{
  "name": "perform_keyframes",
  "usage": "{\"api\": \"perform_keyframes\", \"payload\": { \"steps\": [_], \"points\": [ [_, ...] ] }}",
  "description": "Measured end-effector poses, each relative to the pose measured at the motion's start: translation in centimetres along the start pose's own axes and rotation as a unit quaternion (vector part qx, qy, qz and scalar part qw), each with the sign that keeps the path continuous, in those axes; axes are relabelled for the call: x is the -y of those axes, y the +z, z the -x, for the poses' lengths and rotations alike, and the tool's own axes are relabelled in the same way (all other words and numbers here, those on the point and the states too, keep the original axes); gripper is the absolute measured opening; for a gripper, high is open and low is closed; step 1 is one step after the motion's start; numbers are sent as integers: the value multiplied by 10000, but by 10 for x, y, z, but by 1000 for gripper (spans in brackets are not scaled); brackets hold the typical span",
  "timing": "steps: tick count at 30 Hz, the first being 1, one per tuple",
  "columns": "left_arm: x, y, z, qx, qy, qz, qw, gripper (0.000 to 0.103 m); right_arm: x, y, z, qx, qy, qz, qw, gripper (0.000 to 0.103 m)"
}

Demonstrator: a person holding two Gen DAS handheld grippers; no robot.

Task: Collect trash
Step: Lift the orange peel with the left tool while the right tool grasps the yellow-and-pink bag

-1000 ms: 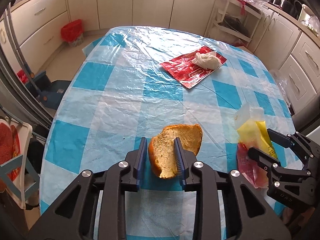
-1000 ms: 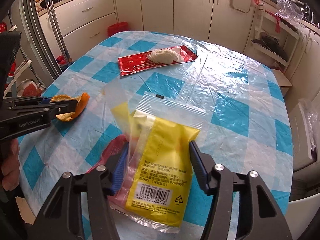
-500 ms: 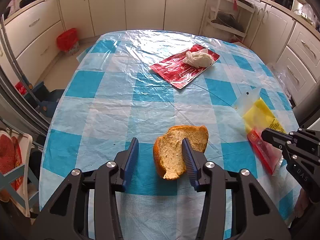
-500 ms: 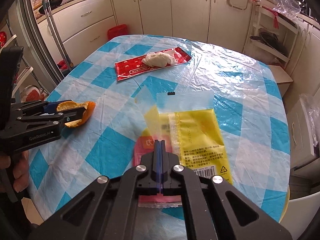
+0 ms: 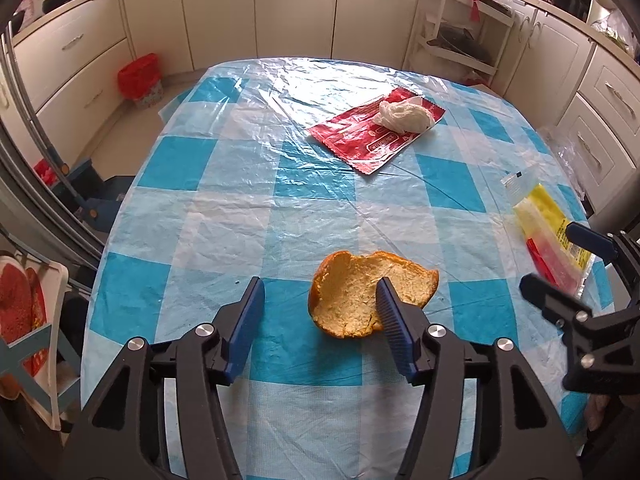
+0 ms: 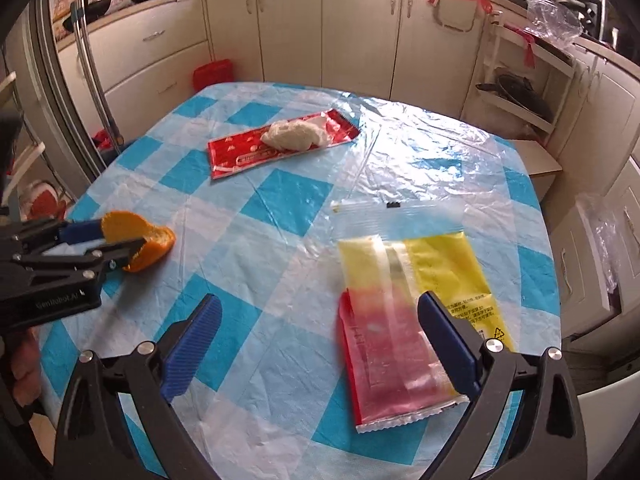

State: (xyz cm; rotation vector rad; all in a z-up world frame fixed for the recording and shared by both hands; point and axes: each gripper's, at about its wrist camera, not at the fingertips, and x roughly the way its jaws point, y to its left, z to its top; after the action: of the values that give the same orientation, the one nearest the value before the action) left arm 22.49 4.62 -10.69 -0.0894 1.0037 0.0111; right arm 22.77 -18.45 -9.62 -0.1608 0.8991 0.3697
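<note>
An orange peel (image 5: pixel 370 294) lies on the blue checked tablecloth (image 5: pixel 240 208). My left gripper (image 5: pixel 320 316) is open, its right finger resting on the peel; it also shows in the right wrist view (image 6: pixel 108 240). My right gripper (image 6: pixel 318 338) is open and holds nothing; a yellow and red plastic wrapper (image 6: pixel 404 312) lies flat on the table by its right finger. The wrapper also shows in the left wrist view (image 5: pixel 550 236). A red wrapper (image 5: pixel 376 134) with a crumpled white tissue (image 5: pixel 404 116) on it lies further back.
White kitchen cabinets (image 5: pixel 300 8) surround the table. A red-lined bin (image 5: pixel 140 80) stands on the floor at the far left. A white shelf rack (image 6: pixel 520 92) stands at the back right. A chair with a red cushion (image 5: pixel 24 308) is at the left.
My left gripper opened and let go of the orange peel, which now lies flat. My right gripper shut on the yellow wrapper, then opened wide, leaving it on the table.
</note>
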Motion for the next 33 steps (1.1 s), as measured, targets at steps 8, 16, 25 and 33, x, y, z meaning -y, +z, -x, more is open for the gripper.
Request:
{"api": "perform_keyframes", "payload": {
  "steps": [8,16,25,33],
  "points": [
    [1,0,-1,-10,14,-9,10000,57,29,3,-7,-192,-339,-455,9982,94],
    [-2,-1,0,-44,20,20,10000,60,46,1,-13,-303,-525,-670,9959,94],
    [-2,-1,1,-66,-4,-9,10000,60,26,0,-16,-328,-287,-211,9988,39],
    [2,-1,3,-33,-123,-49,9999,26,37,-1,-6,-204,148,-547,9982,4]
  ]
}}
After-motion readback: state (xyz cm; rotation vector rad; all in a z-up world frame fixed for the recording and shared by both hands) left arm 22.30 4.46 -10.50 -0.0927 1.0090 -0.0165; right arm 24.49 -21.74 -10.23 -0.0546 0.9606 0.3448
